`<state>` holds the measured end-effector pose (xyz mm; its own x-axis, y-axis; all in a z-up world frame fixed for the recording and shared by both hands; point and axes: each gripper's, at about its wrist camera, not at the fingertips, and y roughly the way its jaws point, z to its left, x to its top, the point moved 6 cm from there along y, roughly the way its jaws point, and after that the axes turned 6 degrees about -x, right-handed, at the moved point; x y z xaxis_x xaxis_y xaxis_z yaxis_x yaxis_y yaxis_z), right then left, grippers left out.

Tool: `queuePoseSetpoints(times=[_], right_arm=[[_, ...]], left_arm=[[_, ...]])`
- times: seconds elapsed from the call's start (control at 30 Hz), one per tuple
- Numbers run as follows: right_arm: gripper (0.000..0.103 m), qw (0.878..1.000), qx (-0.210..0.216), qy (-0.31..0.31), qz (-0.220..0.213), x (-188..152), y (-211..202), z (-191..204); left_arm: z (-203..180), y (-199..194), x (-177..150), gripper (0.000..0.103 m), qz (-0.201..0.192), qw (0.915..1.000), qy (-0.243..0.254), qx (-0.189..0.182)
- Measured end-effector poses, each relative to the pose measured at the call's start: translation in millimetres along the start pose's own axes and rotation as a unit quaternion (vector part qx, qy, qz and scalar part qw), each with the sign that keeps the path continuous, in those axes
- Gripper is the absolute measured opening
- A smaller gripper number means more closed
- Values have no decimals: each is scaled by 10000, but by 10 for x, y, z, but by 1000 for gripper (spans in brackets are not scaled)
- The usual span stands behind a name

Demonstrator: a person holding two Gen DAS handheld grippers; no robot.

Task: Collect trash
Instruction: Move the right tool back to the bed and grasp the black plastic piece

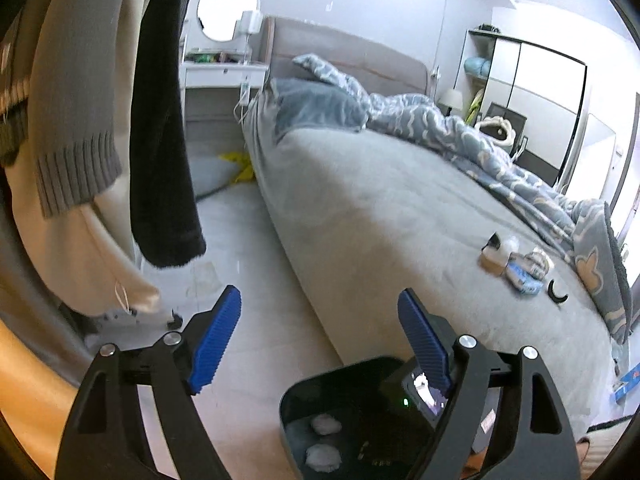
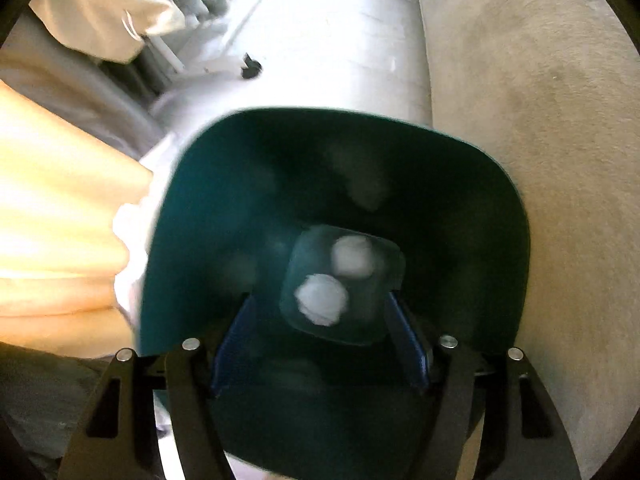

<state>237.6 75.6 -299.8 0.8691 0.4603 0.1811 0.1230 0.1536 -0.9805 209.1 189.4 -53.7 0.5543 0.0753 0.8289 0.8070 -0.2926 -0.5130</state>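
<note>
Here the right claw (image 2: 320, 344) points down into the dark green trash bin (image 2: 192, 240), blue pads spread, nothing pinched between them. Two crumpled white paper balls (image 2: 352, 256) lie touching each other on the bin's bottom; more pale blurs on the inner wall, too smeared to tell what. The bin stands on the pale floor (image 2: 320, 40), just beside the edge of the grey bed (image 2: 540, 160).

The left claw (image 1: 316, 340) hangs over the floor next to the bed, pads spread wide, empty. Below it, at the lower edge of the left wrist view, the same bin shows with the paper balls inside, and a black device with a small lit screen (image 1: 420, 396) sits over its rim, partly hidden by the right finger.

Farther out on the bed sheet, a small cluster of trash (image 1: 516, 260): a cup-like piece, crumpled wrappers, a blue-white packet, and a black curved bit (image 1: 557, 293) just beside them. A blue patterned duvet (image 1: 440, 120) is bunched along the far side. Hanging clothes (image 1: 100, 120) at left. Far back, a white dresser with round mirror (image 1: 228, 8) and a wardrobe (image 1: 532, 80).
</note>
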Motion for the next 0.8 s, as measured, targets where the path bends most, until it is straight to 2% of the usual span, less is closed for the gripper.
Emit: queuePoseSetpoints(times=[0.07, 0.3, 0.53, 0.63, 0.8], right_arm=[[78, 9999, 90, -18, -146, -12, -126, 29], [79, 9960, 222, -113, -857, 62, -727, 7], [82, 9846, 222, 81, -1730, 111, -1422, -344], [86, 9800, 160, 174, -1977, 126, -1618, -506], [87, 9722, 14, 324, -2321, 115, -1873, -851]], left_arm=[[-60, -7, 73, 86, -112, 9999, 33, 32], [-220, -15, 272, 88, -369, 9993, -80, 3], [-462, 39, 432, 90, -486, 9986, -170, -109], [-598, 132, 458, 93, -459, 9988, -136, -123], [-813, 274, 494, 95, -396, 9990, -71, -218]])
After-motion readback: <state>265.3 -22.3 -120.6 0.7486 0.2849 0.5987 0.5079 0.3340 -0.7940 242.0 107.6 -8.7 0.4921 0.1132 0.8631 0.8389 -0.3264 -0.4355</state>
